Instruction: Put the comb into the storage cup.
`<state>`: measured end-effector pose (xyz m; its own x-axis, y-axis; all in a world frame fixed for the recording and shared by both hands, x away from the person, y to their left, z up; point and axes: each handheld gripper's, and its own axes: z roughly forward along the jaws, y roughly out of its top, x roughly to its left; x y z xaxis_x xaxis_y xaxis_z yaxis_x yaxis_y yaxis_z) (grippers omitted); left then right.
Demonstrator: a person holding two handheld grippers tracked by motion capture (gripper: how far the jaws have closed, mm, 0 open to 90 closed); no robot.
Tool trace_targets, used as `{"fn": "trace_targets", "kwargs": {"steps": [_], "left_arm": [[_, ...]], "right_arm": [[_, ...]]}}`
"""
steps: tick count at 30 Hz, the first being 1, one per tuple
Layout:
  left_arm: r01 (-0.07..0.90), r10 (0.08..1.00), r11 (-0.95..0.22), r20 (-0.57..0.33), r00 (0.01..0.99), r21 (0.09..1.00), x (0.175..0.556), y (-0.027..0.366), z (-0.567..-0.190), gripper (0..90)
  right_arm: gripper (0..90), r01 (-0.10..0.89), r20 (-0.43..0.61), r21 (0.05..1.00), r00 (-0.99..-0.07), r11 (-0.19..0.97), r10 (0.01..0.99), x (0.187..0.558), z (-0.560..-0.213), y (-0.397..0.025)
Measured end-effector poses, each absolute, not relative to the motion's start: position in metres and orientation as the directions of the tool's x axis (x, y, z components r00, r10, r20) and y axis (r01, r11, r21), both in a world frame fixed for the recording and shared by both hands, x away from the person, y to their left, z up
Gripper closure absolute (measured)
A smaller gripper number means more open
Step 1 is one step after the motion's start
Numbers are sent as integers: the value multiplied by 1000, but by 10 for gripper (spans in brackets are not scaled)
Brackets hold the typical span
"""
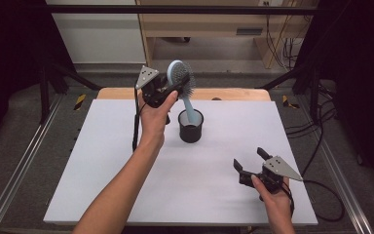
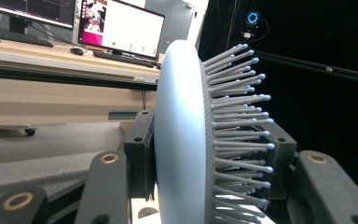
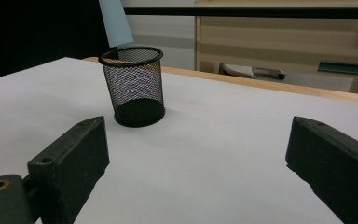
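Note:
A light blue hairbrush (image 1: 181, 78) hangs head up over a black mesh cup (image 1: 191, 126) near the table's middle back, its handle (image 1: 190, 110) reaching down to the cup's mouth. My left gripper (image 1: 174, 86) is shut on the brush's head; in the left gripper view the pale back and grey bristles of the hairbrush (image 2: 200, 140) sit squeezed between the jaws. My right gripper (image 1: 251, 158) rests open near the front right of the table, nothing between its jaws. In the right gripper view the mesh cup (image 3: 133, 86) stands ahead with the brush handle (image 3: 115, 21) just above its rim.
The white table top (image 1: 126, 185) spreads wide around the cup. A wooden strip (image 1: 233, 94) edges its far side. Metal rails (image 1: 19, 170) run along both sides, and cables (image 1: 321, 146) lie on the floor at the right.

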<state>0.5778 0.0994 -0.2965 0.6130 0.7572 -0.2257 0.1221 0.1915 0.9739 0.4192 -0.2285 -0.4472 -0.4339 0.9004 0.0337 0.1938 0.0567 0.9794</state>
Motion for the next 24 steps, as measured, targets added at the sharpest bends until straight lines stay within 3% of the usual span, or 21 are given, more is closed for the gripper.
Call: {"fn": "trace_targets", "kwargs": {"steps": [24], "left_arm": [[151,785,171,-227,576,974,594,95,-317,491]], "right_arm": [[59,196,27,978,-433,65,901,419,-448,-228]]}}
